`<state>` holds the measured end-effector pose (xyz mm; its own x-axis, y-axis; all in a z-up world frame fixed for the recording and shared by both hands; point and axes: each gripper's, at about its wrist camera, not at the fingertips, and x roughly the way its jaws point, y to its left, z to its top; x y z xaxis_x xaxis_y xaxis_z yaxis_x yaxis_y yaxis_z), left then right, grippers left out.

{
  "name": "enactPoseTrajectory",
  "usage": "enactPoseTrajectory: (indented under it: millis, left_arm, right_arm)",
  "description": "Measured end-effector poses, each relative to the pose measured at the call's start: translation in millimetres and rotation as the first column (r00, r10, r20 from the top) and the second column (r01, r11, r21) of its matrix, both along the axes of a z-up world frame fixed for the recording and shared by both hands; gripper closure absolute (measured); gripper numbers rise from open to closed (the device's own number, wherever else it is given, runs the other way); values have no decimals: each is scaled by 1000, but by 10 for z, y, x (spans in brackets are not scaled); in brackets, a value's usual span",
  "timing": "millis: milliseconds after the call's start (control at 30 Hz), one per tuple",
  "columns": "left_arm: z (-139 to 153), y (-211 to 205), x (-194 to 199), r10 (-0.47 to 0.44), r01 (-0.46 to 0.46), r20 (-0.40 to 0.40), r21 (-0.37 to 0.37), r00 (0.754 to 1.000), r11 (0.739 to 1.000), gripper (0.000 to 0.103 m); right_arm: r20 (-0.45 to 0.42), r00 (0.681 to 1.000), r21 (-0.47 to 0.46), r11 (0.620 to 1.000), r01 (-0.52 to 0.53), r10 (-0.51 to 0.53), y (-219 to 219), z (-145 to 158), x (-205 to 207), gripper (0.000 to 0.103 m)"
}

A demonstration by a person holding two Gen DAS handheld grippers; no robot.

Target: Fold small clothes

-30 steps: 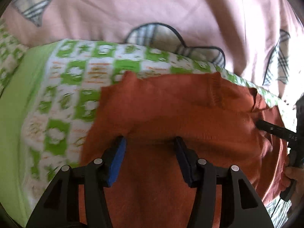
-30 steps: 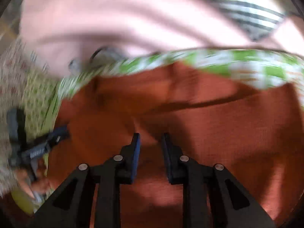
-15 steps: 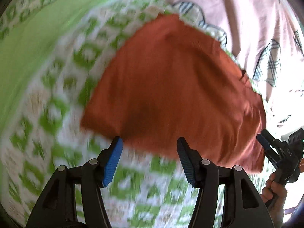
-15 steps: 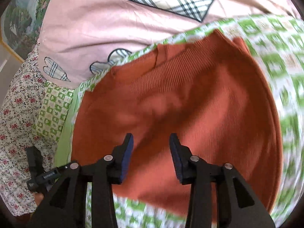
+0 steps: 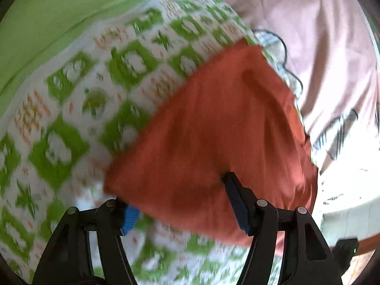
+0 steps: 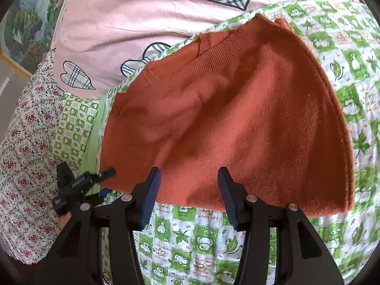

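Both tongs stand wide with nothing held: the right gripper (image 6: 187, 192) hangs over the near edge of the rust-orange sweater (image 6: 237, 118), which lies folded on the green patterned blanket (image 6: 344, 59), and the left gripper (image 5: 180, 204) sits at its corner. A careless nudge could, I'd guess, drag that loose edge and undo the fold.

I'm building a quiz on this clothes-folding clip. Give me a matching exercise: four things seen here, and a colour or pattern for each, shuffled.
Things:
1. sweater
2. blanket under the sweater
3. sheet behind the blanket
4. fabric at far left, right wrist view

Colours or patterns:
A. pink with plaid hearts
B. white with small red flowers
C. rust orange
D. green and white checks

Pairs: 1-C, 2-D, 3-A, 4-B
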<state>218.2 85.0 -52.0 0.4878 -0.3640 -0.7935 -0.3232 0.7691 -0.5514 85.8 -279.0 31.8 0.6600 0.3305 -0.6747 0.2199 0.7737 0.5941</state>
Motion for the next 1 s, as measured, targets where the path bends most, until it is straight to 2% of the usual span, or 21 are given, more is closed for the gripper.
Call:
enactPoseTrajectory:
  millis: [33,100,133,200,267,367,433,533,633,767,833,900,1000]
  left_arm:
    - [14,16,30,1,-1,3,17,1000,1000,61]
    - [53,56,75,-10,9,15,22,1000,1000,80]
    - [104,48,76,-15,14,24,42,1000,999,87]
    - [216,11,51,-44,39,46,98,998,994,91]
    - [470,-211,11,-105,85,94,197,990,977,93]
    - [782,-568,-44,-209,161,160,268,965,950,98]
    - [992,-933,-86,-304,229,208,318,930,920,98]
    - [1120,-1379,-110,-416,326,245,336,876,884,98]
    - [1022,-1881,-134,-525,422,218,384,822,821,98]
    - [683,-2252,-196,-607,513,134,412,784,753,98]
    - [583,-2300,-236,-624,529,110,429,774,732,98]
    - [553,-2279,-275,-630,535,106,431,770,727,98]
    - [585,-2246,-291,-631,532,115,436,767,726,98]
  right_arm:
    - [0,1000,-5,1000,-1,1,-4,11,-5,51]
    - [-1,1000,-8,1000,5,-5,-25,7,-16,51]
    - [-2,1000,-5,1000,11,-11,-40,3,-28,51]
    - [-2,1000,-1,1000,22,-22,-79,-6,-47,51]
    - [0,1000,-1,1000,31,-31,-132,-15,-65,51]
    - [5,999,9,999,46,-46,-226,-26,-77,51]
    - [8,998,18,998,57,-57,-300,-34,-80,51]
    - [23,996,60,995,80,-81,-445,-33,-62,51]
    - [39,996,84,994,74,-77,-539,-11,9,51]
    - [59,998,164,986,14,-23,-568,-14,255,51]
    - [61,998,193,981,-26,14,-545,-37,439,45]
    - [61,996,219,972,-83,71,-481,-75,702,29]
    - [66,986,252,954,-165,153,-322,-137,1164,29]
